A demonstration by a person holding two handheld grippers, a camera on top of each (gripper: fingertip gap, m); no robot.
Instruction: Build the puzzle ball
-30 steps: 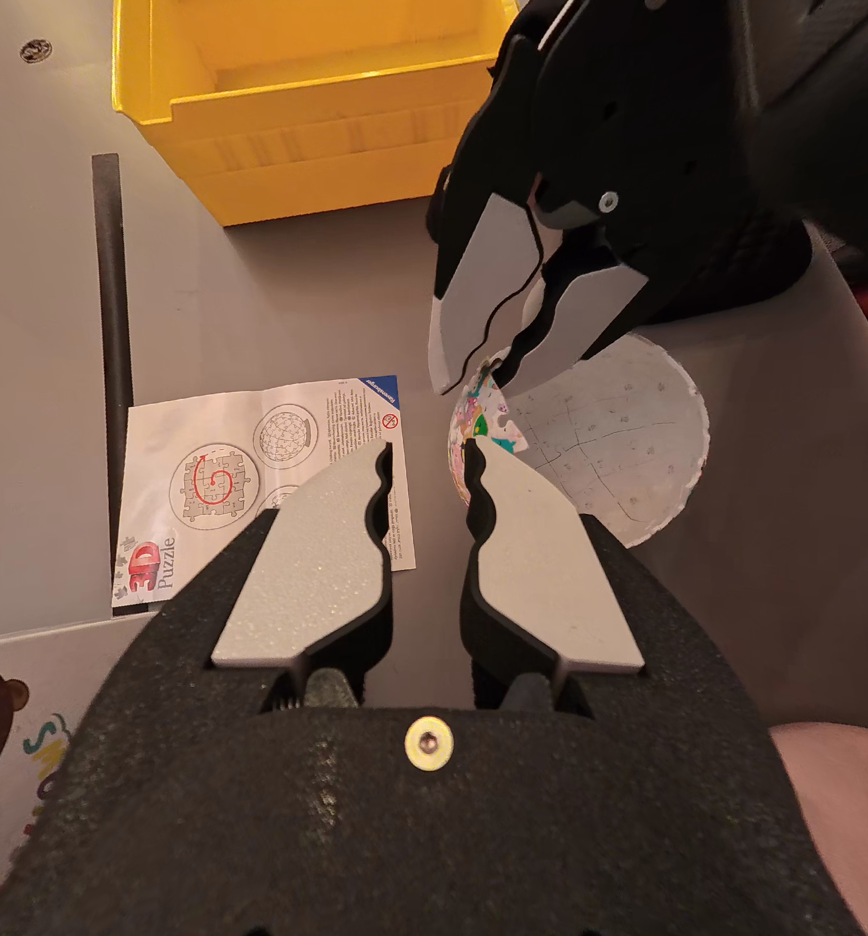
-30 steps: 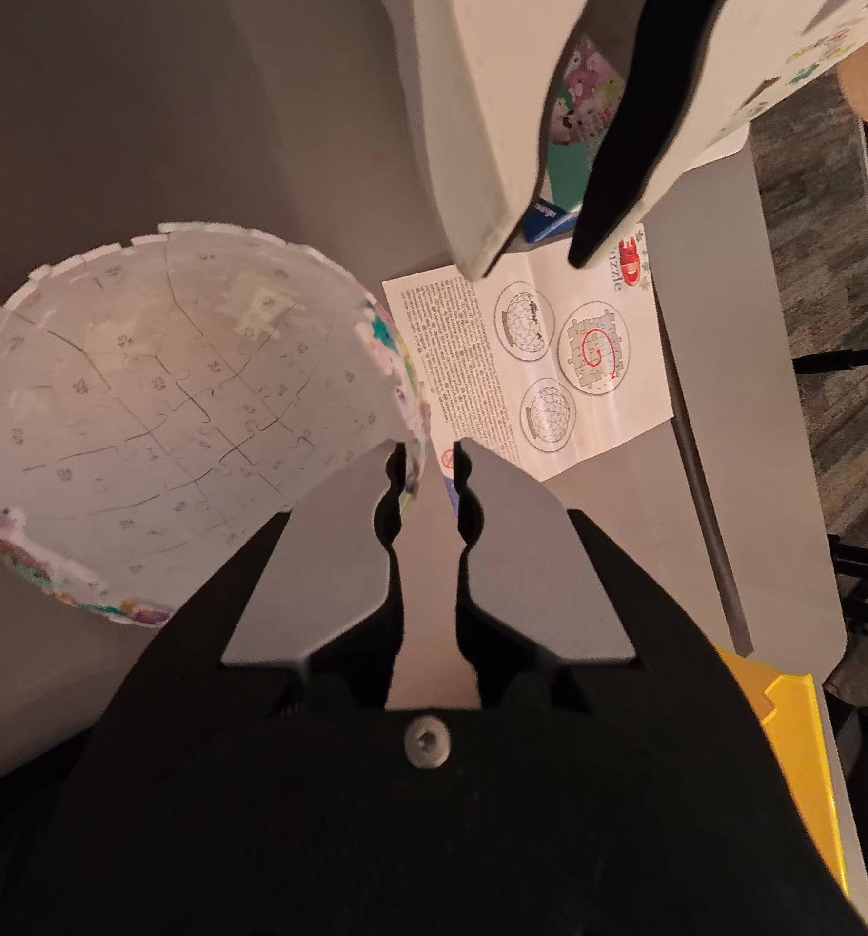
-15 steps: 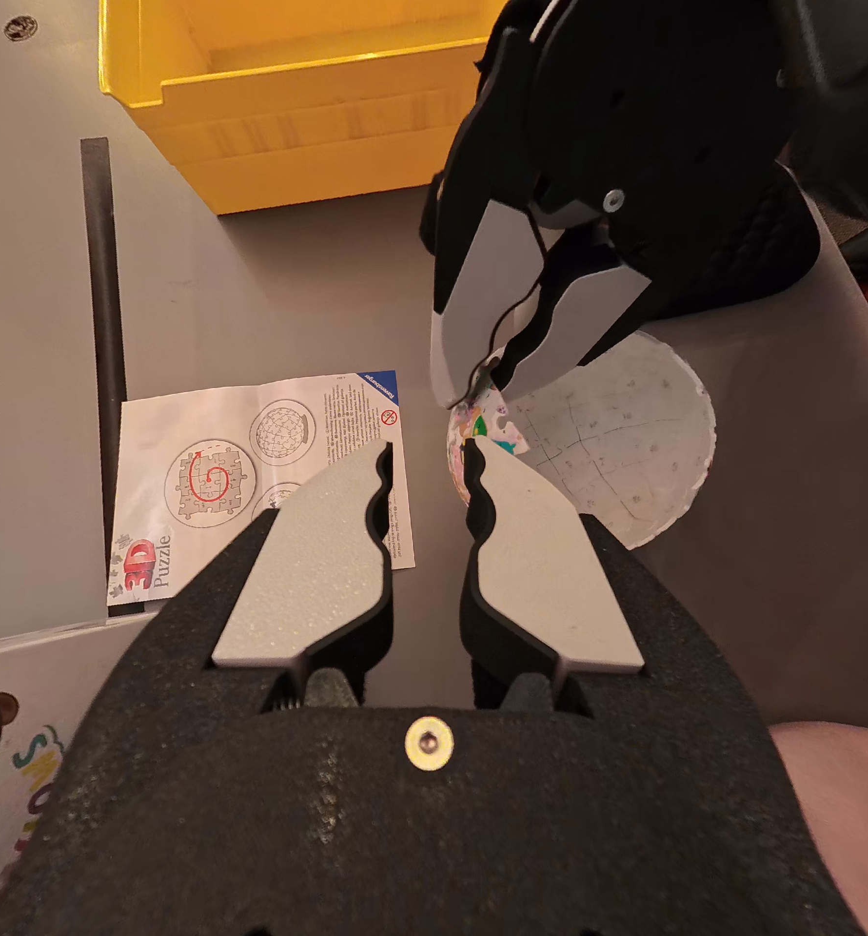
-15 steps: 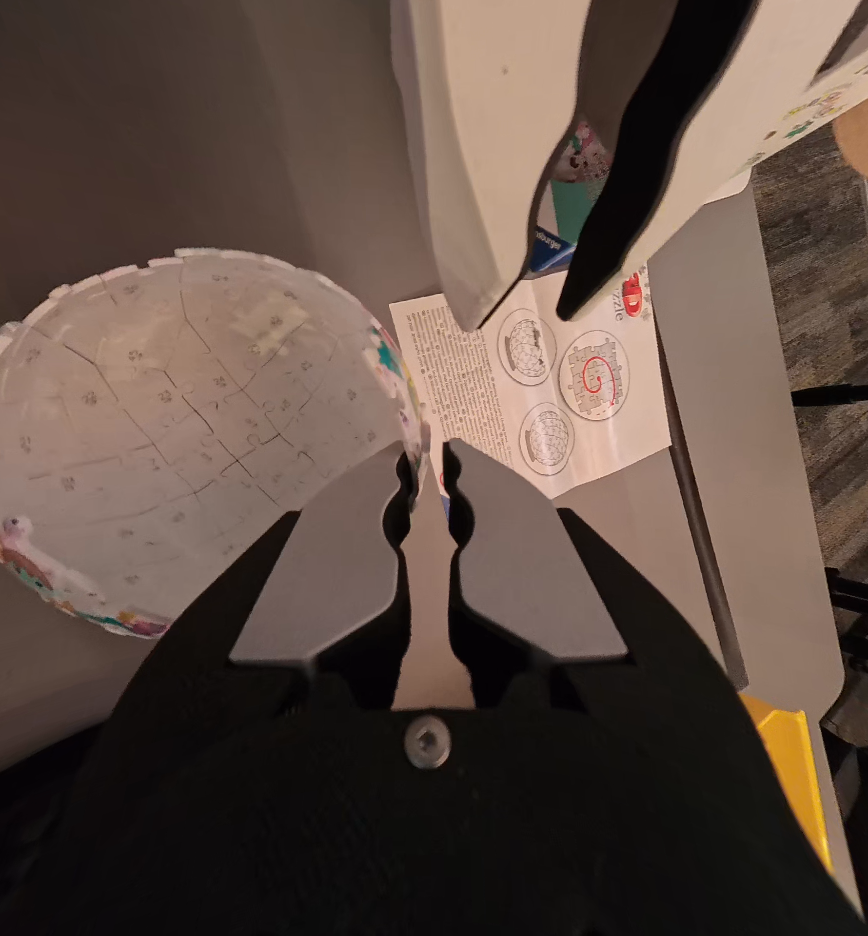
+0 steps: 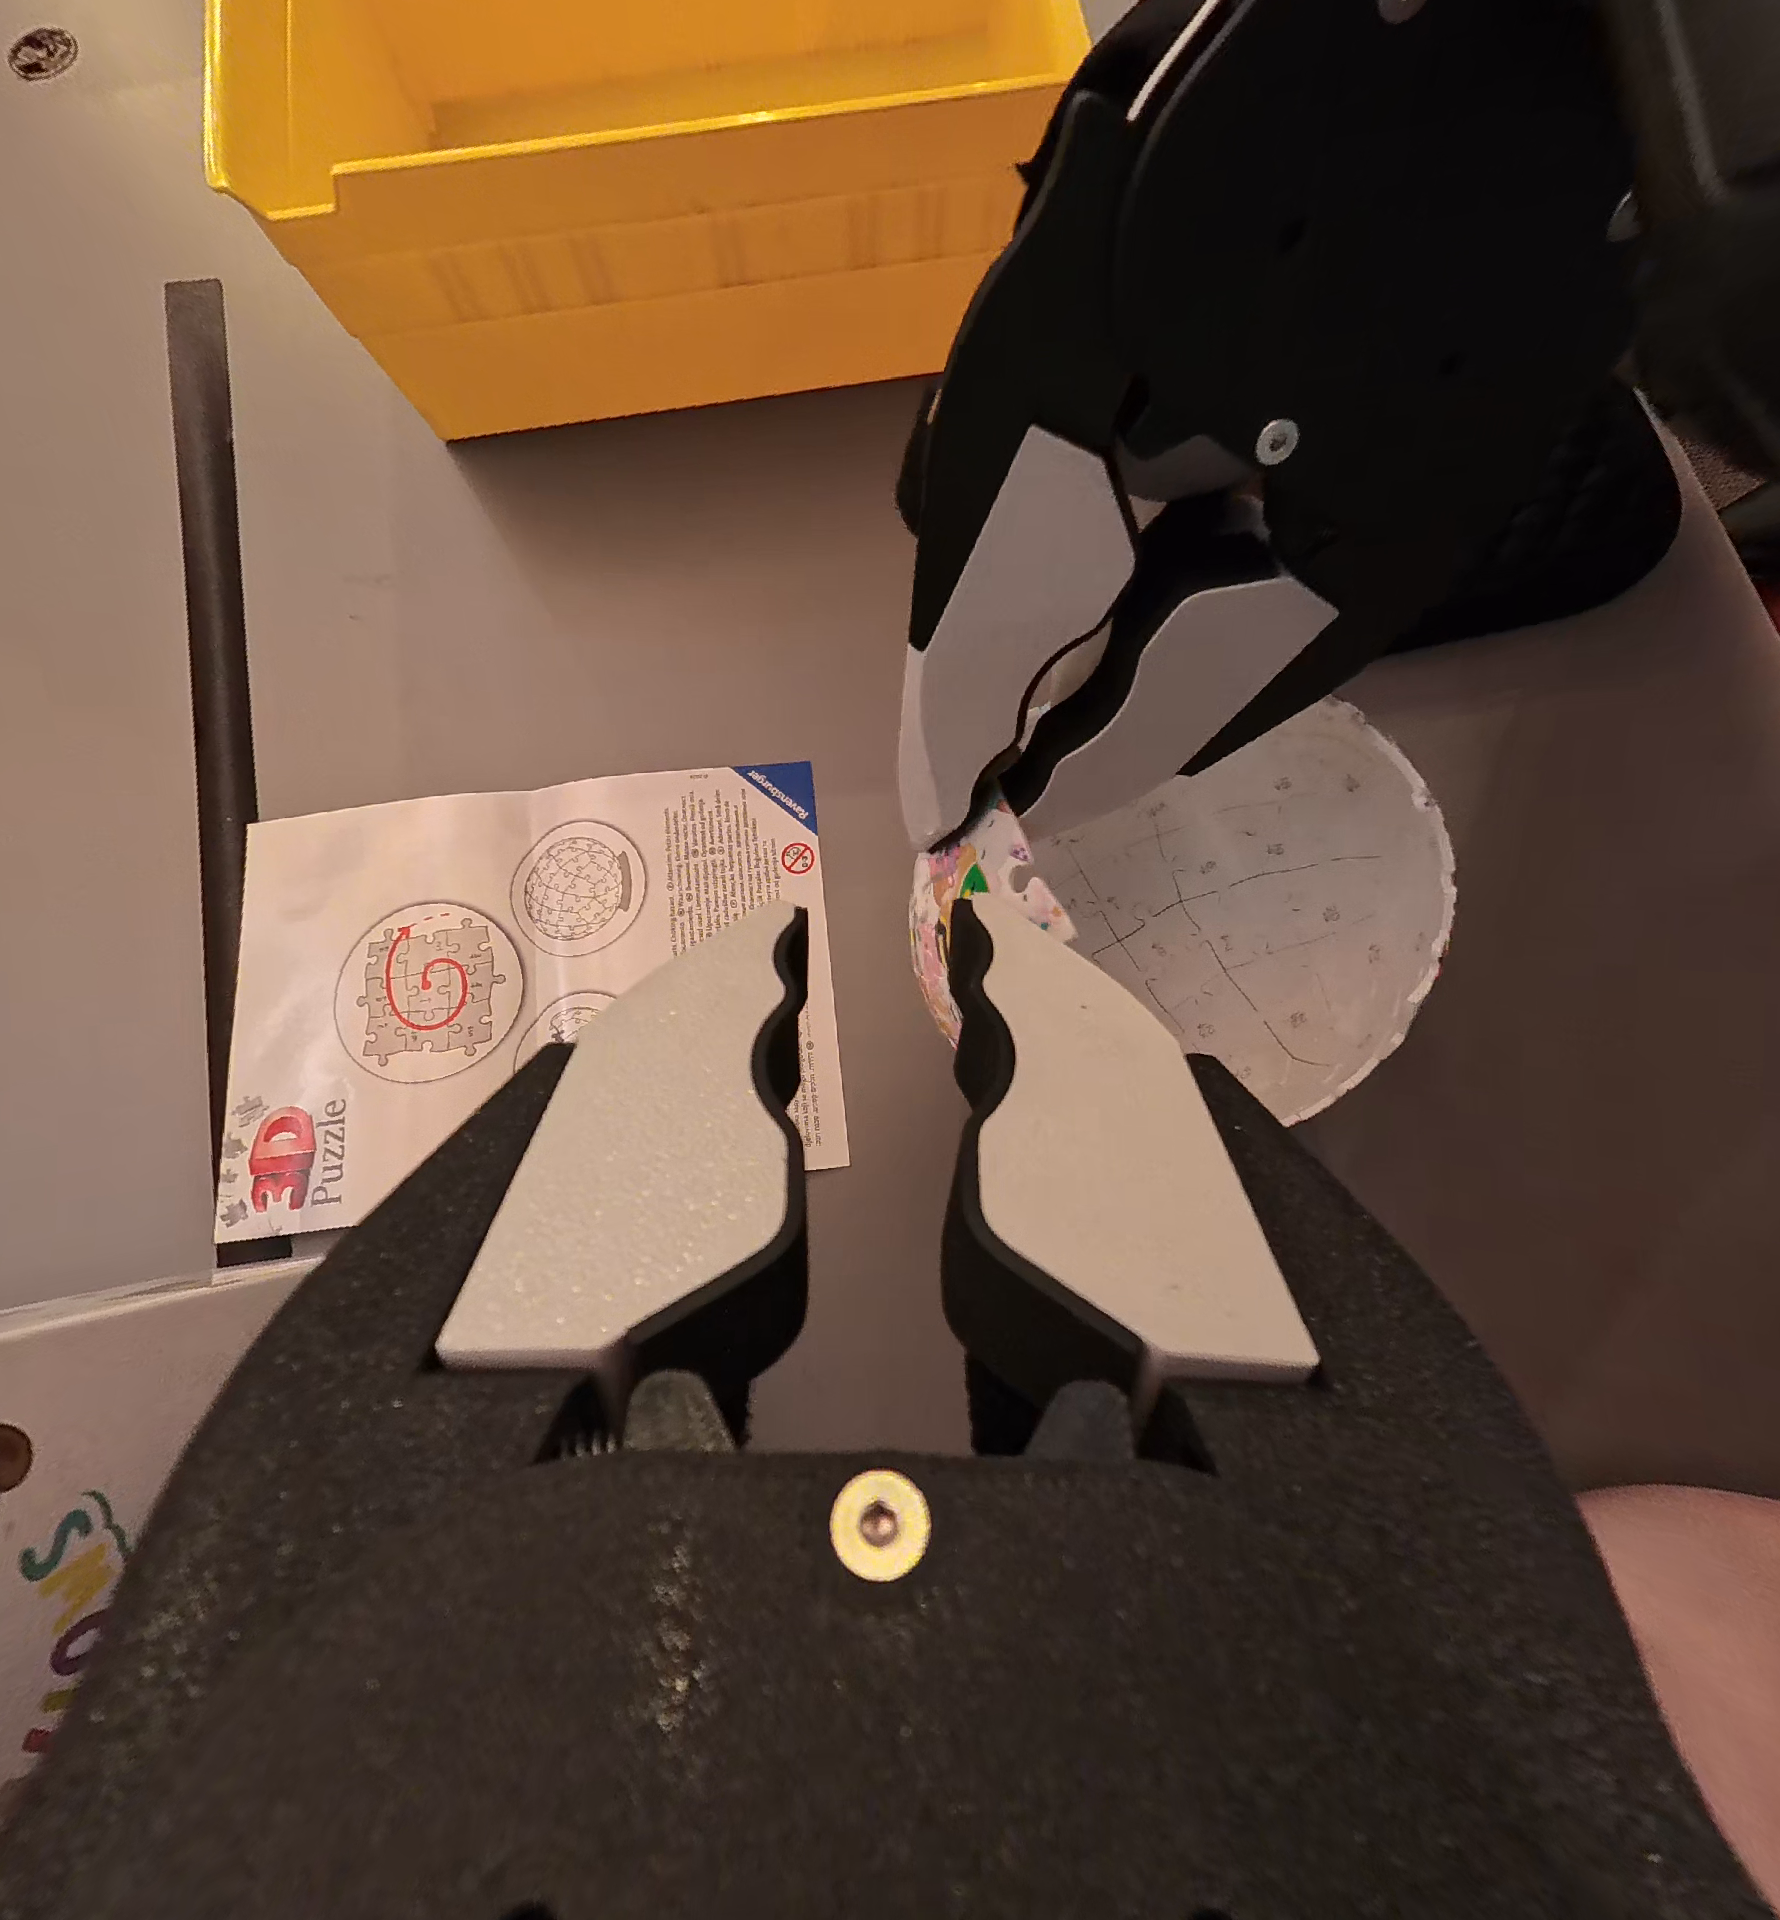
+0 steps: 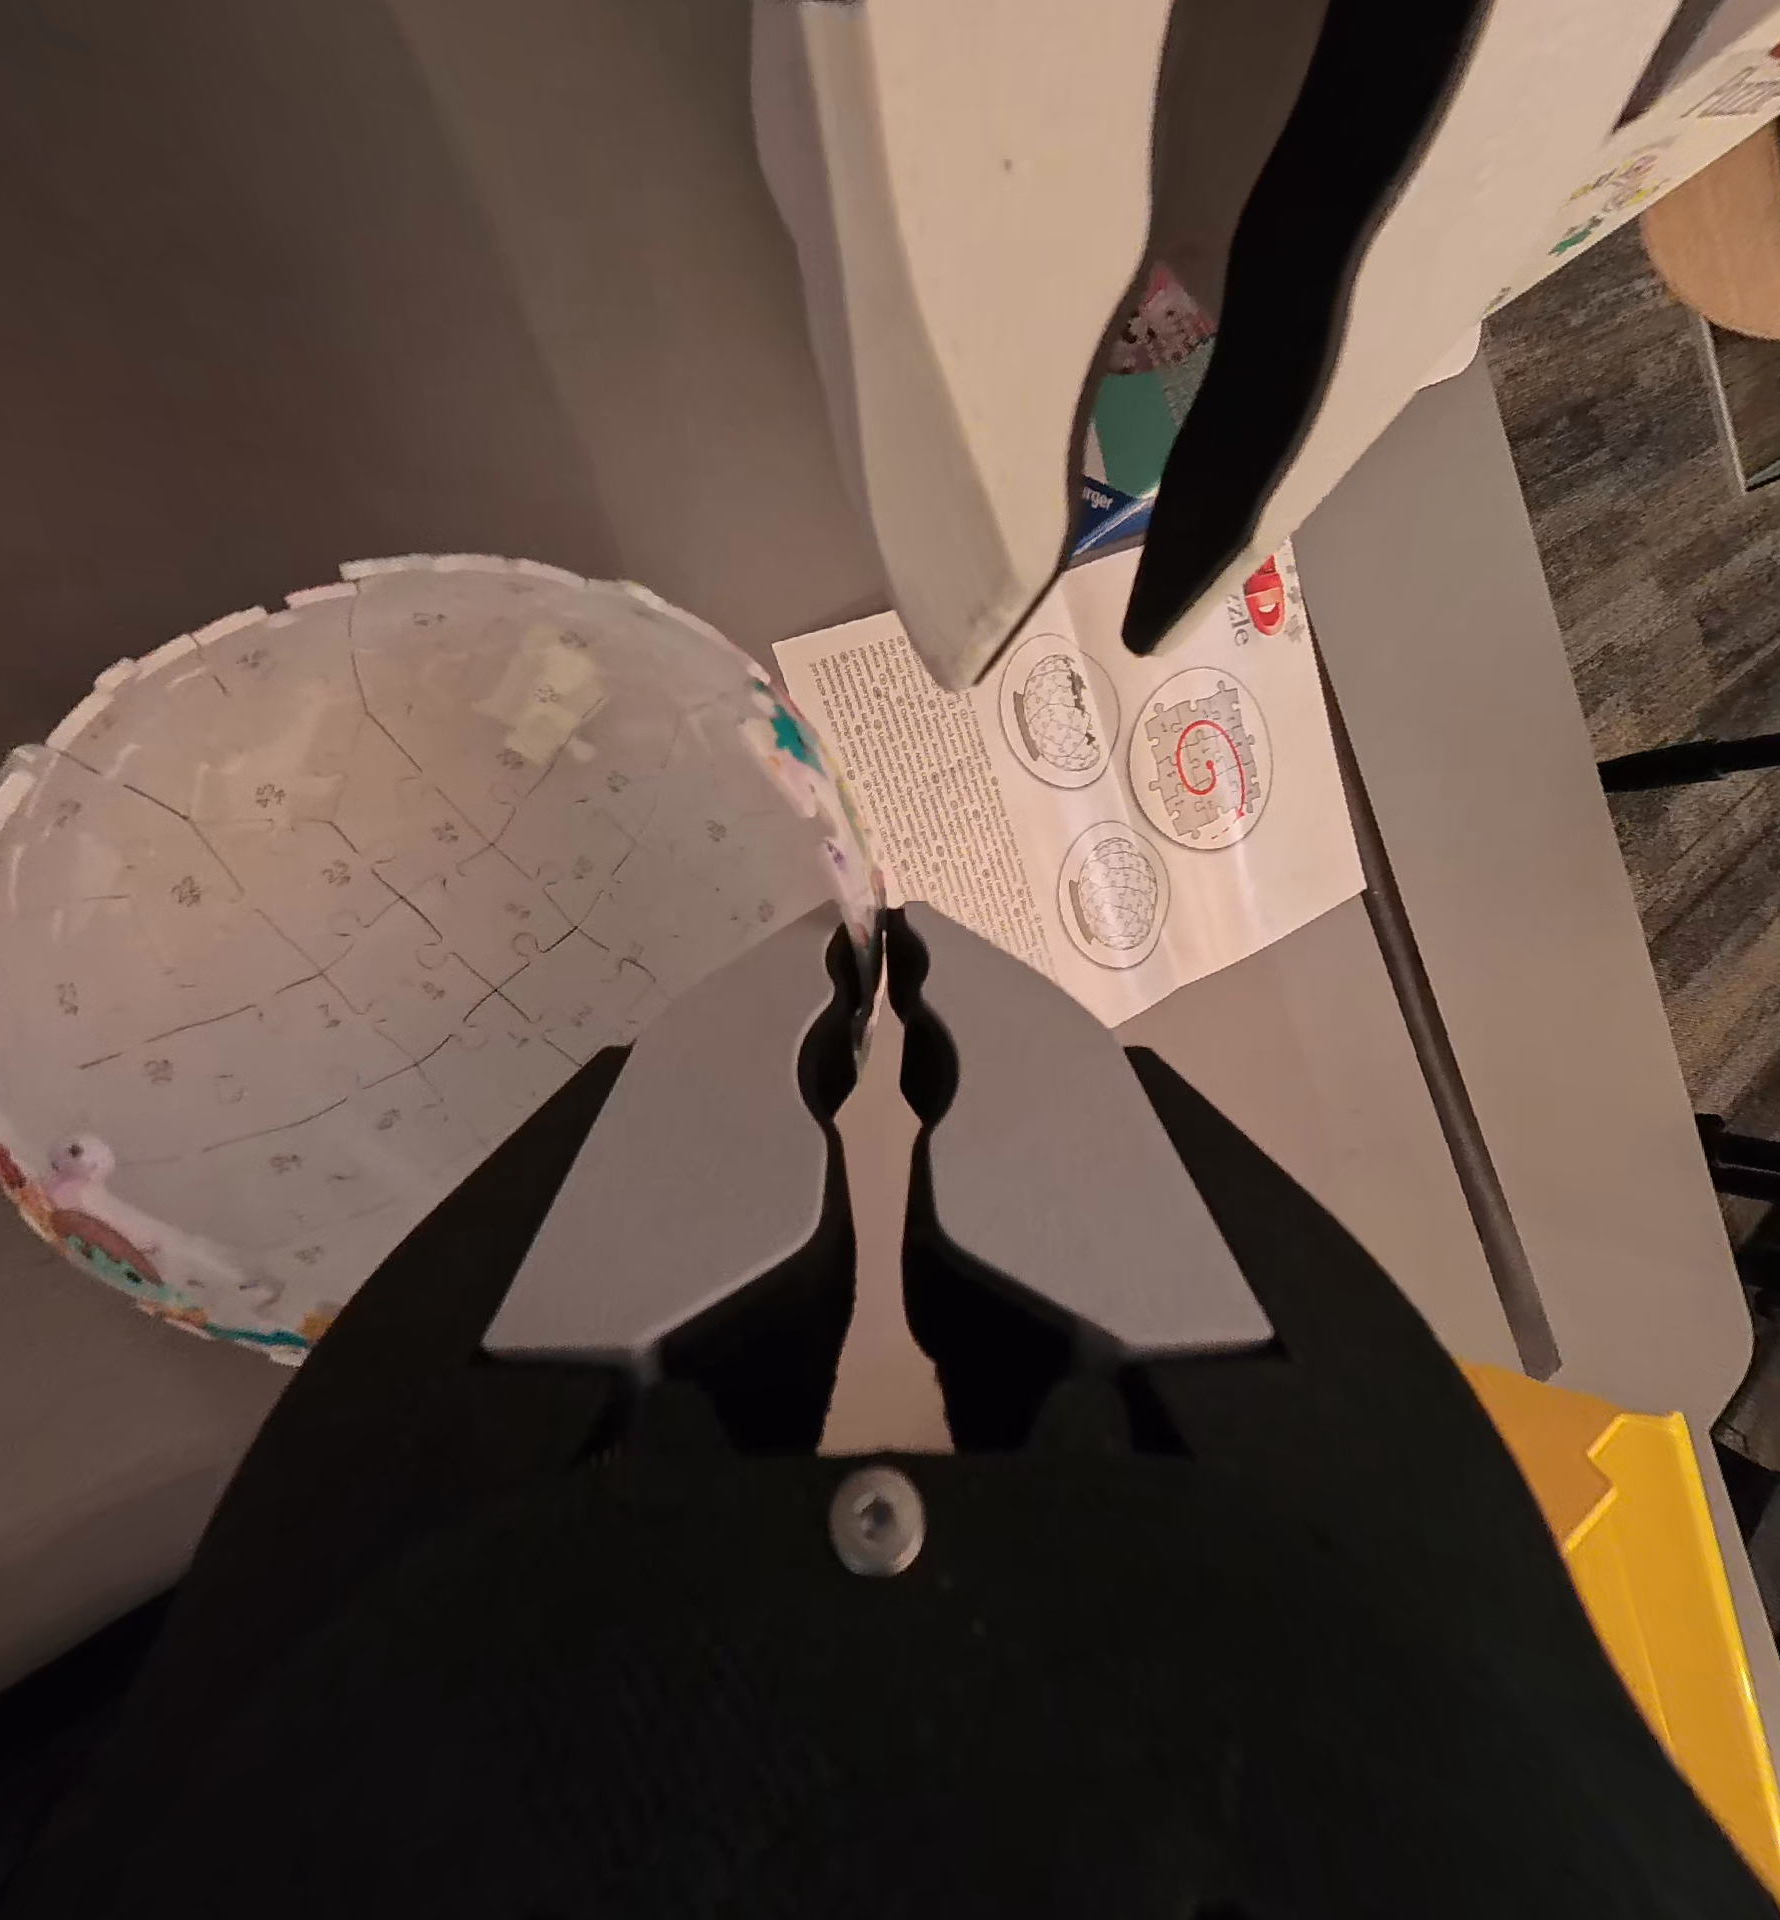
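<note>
The half-built puzzle ball (image 6: 346, 935) lies on the grey surface (image 5: 553, 623) as an open shell, its white numbered inside turned up and its coloured outside showing only along the rim. The right hand-held gripper (image 6: 884, 920) has its jaws drawn nearly together on the shell's rim, one finger inside the bowl and the other outside, so the thin wall sits pinched between the tips. In the left wrist view that same hand-held gripper (image 5: 979, 805) comes down from the upper right onto the near-left edge of the puzzle ball (image 5: 1281, 914).

The left hand-held gripper (image 5: 878, 914) holds nothing; its jaws stand a moderate gap apart. Its right fingertip lies in front of the shell's coloured edge; whether it touches cannot be told. From the right wrist view it (image 6: 1057, 649) hangs above the instruction leaflet (image 6: 1125, 790).

The leaflet (image 5: 512, 987) lies flat just left of the ball. A yellow bin (image 5: 657, 208) stands farther back, and a white printed box (image 5: 24, 1455) sits at the near left.
</note>
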